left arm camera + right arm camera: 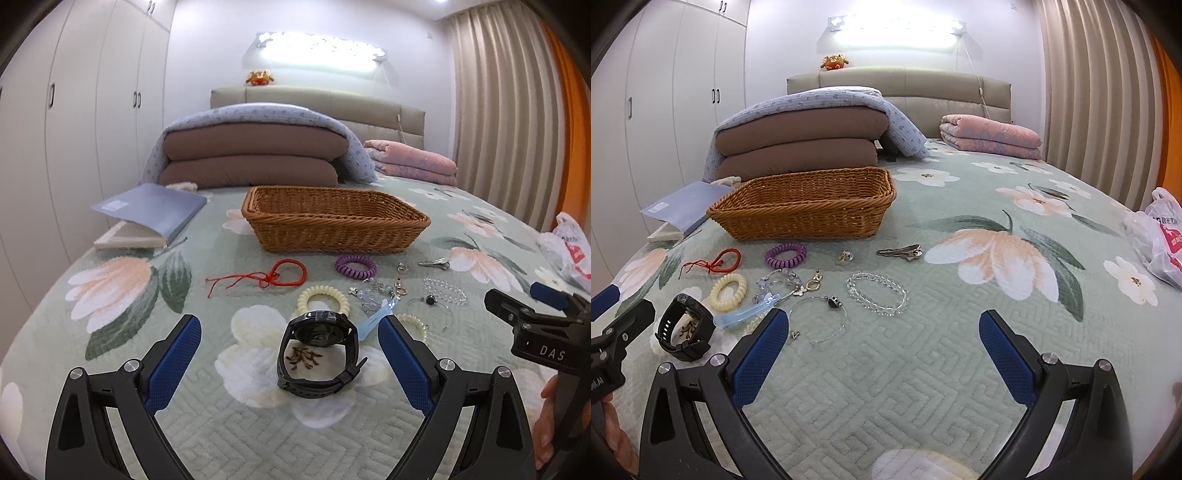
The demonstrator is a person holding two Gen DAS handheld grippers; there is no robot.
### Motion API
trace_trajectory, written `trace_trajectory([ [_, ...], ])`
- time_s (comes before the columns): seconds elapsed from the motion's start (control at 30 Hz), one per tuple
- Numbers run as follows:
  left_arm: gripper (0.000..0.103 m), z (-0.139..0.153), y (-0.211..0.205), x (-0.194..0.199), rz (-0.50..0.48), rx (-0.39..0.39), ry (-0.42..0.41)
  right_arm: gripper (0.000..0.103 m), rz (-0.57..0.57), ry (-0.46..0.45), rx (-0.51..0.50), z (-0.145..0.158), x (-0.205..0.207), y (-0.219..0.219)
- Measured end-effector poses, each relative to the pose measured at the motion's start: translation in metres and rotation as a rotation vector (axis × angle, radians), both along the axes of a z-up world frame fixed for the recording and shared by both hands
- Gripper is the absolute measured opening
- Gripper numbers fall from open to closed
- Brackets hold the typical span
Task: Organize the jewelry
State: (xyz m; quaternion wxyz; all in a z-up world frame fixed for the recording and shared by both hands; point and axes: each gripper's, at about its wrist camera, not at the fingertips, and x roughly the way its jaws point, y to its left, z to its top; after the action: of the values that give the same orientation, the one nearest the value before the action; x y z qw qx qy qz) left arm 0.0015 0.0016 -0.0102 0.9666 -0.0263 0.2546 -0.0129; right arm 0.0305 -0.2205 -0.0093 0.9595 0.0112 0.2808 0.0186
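Note:
A black watch (319, 352) stands on the floral bedspread between the blue pads of my open left gripper (290, 363); it also shows in the right wrist view (685, 326). Beyond it lie a cream coil band (323, 301), a red cord bracelet (284, 275), a purple coil band (355, 265), a clear bead bracelet (877, 293), a thin wire bangle (820, 319), a blue hair clip (748, 312) and a metal clip (901, 252). The wicker basket (332, 229) stands empty behind them. My right gripper (882, 352) is open and empty over bare bedspread.
A blue book (151, 210) lies left of the basket. Stacked brown cushions (251, 158) and a pink folded blanket (413, 160) sit at the headboard. A plastic bag (1160, 236) lies at the right edge of the bed.

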Motion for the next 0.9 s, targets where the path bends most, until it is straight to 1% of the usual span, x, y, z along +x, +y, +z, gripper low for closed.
trace_trajectory([
  [0.1, 0.097, -0.002, 0.010, 0.009, 0.003, -0.043, 0.061, 0.103, 0.017, -0.010, 0.008, 0.003, -0.001, -0.001],
  [0.13, 0.097, -0.004, 0.015, 0.012, 0.004, -0.064, 0.075, 0.100, 0.026, -0.015, 0.015, 0.004, -0.002, -0.002],
  [0.17, 0.097, -0.005, 0.021, 0.014, 0.010, -0.087, 0.089, 0.095, 0.033, -0.020, 0.021, 0.005, -0.002, -0.003],
  [0.2, 0.096, -0.007, 0.025, 0.017, 0.013, -0.108, 0.107, 0.093, 0.038, -0.035, 0.028, 0.007, -0.004, -0.006],
  [0.33, 0.096, -0.008, 0.033, 0.024, 0.014, -0.121, 0.159, 0.089, 0.055, -0.083, 0.018, 0.020, -0.006, -0.013],
  [0.4, 0.095, -0.009, 0.037, 0.023, 0.000, -0.137, 0.171, 0.089, 0.030, -0.115, -0.004, 0.028, -0.008, -0.021],
  [0.43, 0.094, -0.008, 0.039, 0.023, -0.007, -0.146, 0.169, 0.087, 0.019, -0.122, -0.010, 0.031, -0.007, -0.025],
  [0.47, 0.094, -0.006, 0.041, 0.022, -0.014, -0.149, 0.168, 0.081, 0.017, -0.122, -0.004, 0.033, -0.005, -0.029],
  [0.5, 0.093, -0.006, 0.042, 0.022, -0.019, -0.145, 0.165, 0.075, 0.020, -0.114, 0.010, 0.035, -0.002, -0.032],
  [0.53, 0.093, -0.005, 0.042, 0.022, -0.025, -0.143, 0.165, 0.062, 0.027, -0.097, 0.024, 0.036, 0.004, -0.034],
  [0.57, 0.092, -0.005, 0.041, 0.023, -0.031, -0.142, 0.164, 0.054, 0.037, -0.071, 0.029, 0.037, 0.012, -0.034],
  [0.6, 0.091, -0.006, 0.040, 0.023, -0.039, -0.145, 0.165, 0.054, 0.048, -0.043, 0.024, 0.037, 0.021, -0.032],
  [0.63, 0.087, -0.008, 0.039, 0.024, -0.048, -0.152, 0.171, 0.054, 0.060, -0.019, 0.015, 0.036, 0.030, -0.029],
  [0.67, 0.079, -0.010, 0.038, 0.025, -0.057, -0.157, 0.182, 0.054, 0.081, 0.004, 0.008, 0.033, 0.038, -0.028],
  [0.7, 0.073, -0.011, 0.036, 0.027, -0.062, -0.159, 0.193, 0.054, 0.097, 0.019, 0.001, 0.031, 0.045, -0.025],
  [0.73, 0.065, -0.014, 0.034, 0.029, -0.070, -0.154, 0.209, 0.053, 0.115, 0.048, -0.017, 0.027, 0.056, -0.021],
  [0.77, 0.062, -0.017, 0.031, 0.031, -0.075, -0.147, 0.219, 0.052, 0.128, 0.075, -0.036, 0.022, 0.065, -0.018],
  [0.8, 0.061, -0.019, 0.029, 0.032, -0.078, -0.141, 0.228, 0.051, 0.138, 0.097, -0.048, 0.017, 0.073, -0.016],
  [0.83, 0.061, -0.021, 0.028, 0.033, -0.080, -0.139, 0.233, 0.048, 0.146, 0.128, -0.055, 0.010, 0.082, -0.016],
  [0.87, 0.061, -0.023, 0.026, 0.034, -0.084, -0.137, 0.241, 0.041, 0.151, 0.154, -0.050, 0.003, 0.089, -0.017],
  [0.9, 0.061, -0.024, 0.025, 0.035, -0.088, -0.136, 0.247, 0.040, 0.154, 0.173, -0.039, -0.004, 0.093, -0.018],
])
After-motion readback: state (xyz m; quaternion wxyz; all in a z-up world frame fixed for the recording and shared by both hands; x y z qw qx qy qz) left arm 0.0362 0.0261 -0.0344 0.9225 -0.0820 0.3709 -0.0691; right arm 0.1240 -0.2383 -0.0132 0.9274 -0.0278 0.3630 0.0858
